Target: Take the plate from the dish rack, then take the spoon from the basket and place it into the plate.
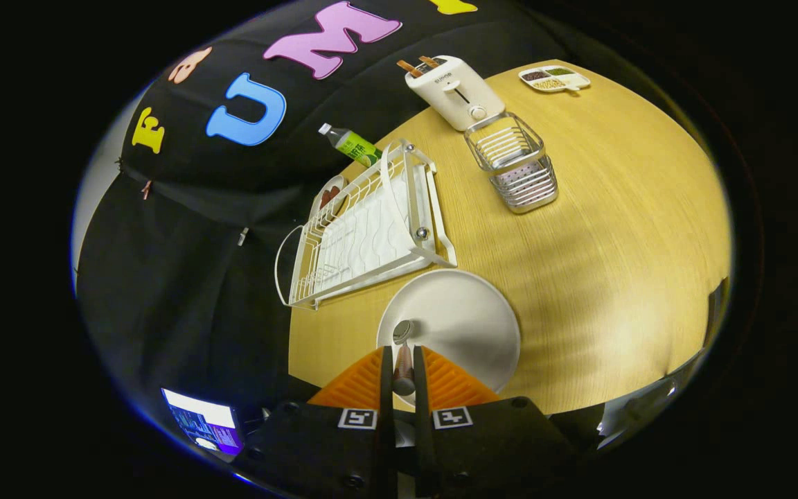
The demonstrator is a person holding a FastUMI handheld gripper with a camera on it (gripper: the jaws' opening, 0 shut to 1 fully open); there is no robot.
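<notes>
We see the tool clamped on the spoon, its bowl over the plate on the surface, near the dish rack.

The spoon handle is hidden between the fingers. The tray food is too small to tell.
</notes>
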